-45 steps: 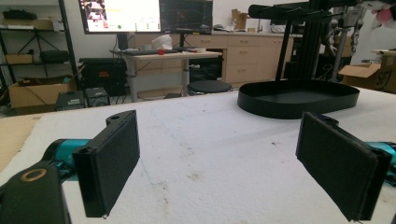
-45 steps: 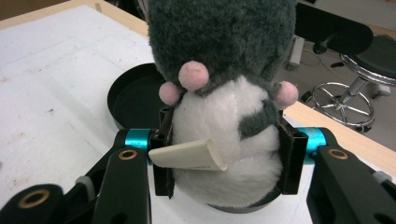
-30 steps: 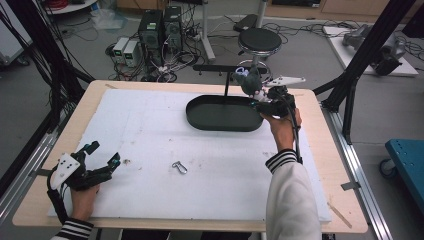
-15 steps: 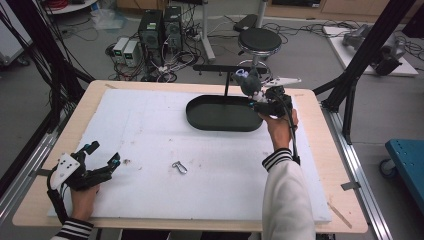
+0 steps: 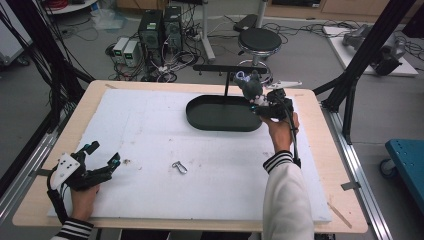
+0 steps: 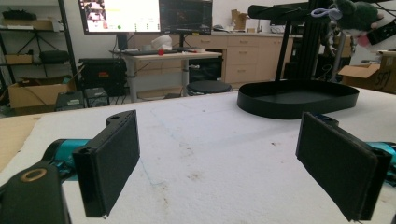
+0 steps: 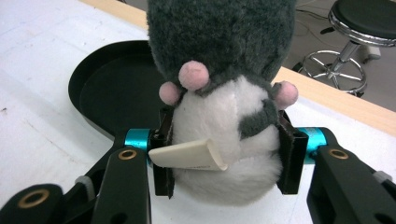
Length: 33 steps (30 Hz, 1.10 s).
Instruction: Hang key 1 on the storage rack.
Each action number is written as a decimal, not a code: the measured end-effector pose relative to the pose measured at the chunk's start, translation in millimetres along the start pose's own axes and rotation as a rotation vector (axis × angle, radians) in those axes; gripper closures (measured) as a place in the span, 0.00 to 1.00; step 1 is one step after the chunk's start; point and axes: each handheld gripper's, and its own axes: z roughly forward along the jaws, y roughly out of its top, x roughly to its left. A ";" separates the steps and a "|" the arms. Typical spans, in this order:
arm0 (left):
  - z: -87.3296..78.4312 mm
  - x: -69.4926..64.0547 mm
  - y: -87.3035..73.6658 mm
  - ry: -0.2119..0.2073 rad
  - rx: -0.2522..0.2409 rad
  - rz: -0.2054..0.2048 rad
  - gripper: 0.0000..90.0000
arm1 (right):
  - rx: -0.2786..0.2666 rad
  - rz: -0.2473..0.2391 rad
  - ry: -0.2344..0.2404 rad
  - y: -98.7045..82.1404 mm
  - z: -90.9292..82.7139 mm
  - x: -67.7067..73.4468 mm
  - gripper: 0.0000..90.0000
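While we look along the right gripper's jaws, this is what we find:

Plush toy: we see a grey and white stuffed mouse (image 7: 224,93) with pink paws, held at its white belly above the right end of the tray; in the high view it (image 5: 248,84) hangs over the tray's far right rim.
Right gripper: we find the right gripper (image 7: 224,158) clenched on the mouse, one black pad pressing into each side of the belly.
Tag: we see a cream sewn-in label (image 7: 189,155) curling off the toy's belly beside one pad; we cannot read any writing on it.
Tray: we see a black oval tray (image 5: 200,117) lying on the white mat (image 5: 150,145), and the floor of it that we can see holds nothing.
Rack: we note a black bar on a post (image 5: 226,75) rising at the tray's far side.
Left gripper: we find the left gripper (image 5: 102,162) resting on the mat at the near left corner, well apart from the tray, its jaws spread wide with nothing between the pads (image 6: 112,163).
Clip: we see a small metal clip (image 5: 179,167) lying alone on the mat between the two hands.
Writing: we see a lit monitor (image 6: 119,15) in the left gripper view, its text too small for us to read.
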 end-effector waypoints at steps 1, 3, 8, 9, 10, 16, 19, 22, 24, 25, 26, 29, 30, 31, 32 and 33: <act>0.0 0.0 0.0 0.000 0.000 0.000 0.15 | 0.004 -0.001 0.001 -0.6 0.2 0.0 0.58; -0.1 0.0 0.0 0.000 0.002 0.002 0.15 | 0.005 0.011 0.002 -2.1 0.7 -0.1 0.58; 0.0 0.0 0.0 0.000 -0.001 0.000 0.15 | 0.010 0.023 0.000 -6.2 3.7 -2.1 0.58; 0.0 0.2 0.0 0.001 -0.001 0.002 0.15 | 0.013 0.032 0.004 -6.9 5.2 -2.6 0.58; 0.0 0.3 0.0 0.001 -0.001 0.001 0.16 | 0.020 0.037 0.005 -7.6 6.7 -2.8 0.58; 0.0 0.3 0.0 0.000 -0.001 0.001 0.15 | 0.008 0.023 0.003 -7.1 14.7 -2.3 0.58; 0.0 0.3 0.0 0.001 -0.001 0.001 0.15 | 0.017 0.035 -0.003 -8.2 18.0 -3.9 0.58; -0.2 0.4 0.0 0.000 -0.001 0.002 0.16 | 0.011 0.052 -0.007 -9.3 19.9 -6.9 0.58; -0.2 0.4 0.0 0.000 -0.001 0.002 0.15 | 0.009 0.050 -0.011 -9.7 20.9 -9.0 0.58; -0.3 0.4 0.0 0.000 -0.001 0.002 0.16 | 0.009 0.055 -0.012 -10.0 21.3 -9.9 0.58; -0.3 0.4 0.0 0.000 -0.001 0.002 0.15 | 0.010 0.061 -0.012 -10.4 21.5 -10.7 0.58; -0.4 0.3 0.0 0.000 -0.001 0.003 0.15 | 0.010 0.068 -0.017 -11.3 23.1 -13.3 0.58; -0.4 0.3 0.0 -0.001 -0.001 0.004 0.16 | 0.009 0.071 -0.019 -11.5 23.4 -13.6 0.58; -0.3 0.2 0.0 0.000 -0.002 0.004 0.16 | 0.007 0.071 -0.019 -11.6 24.2 -14.2 0.58; -0.4 0.2 0.0 0.000 -0.002 0.004 0.15 | 0.010 0.070 -0.022 -11.7 24.7 -14.3 0.58; -0.4 0.3 0.0 -0.001 -0.001 0.005 0.16 | 0.010 0.073 -0.023 -11.9 25.3 -14.3 0.58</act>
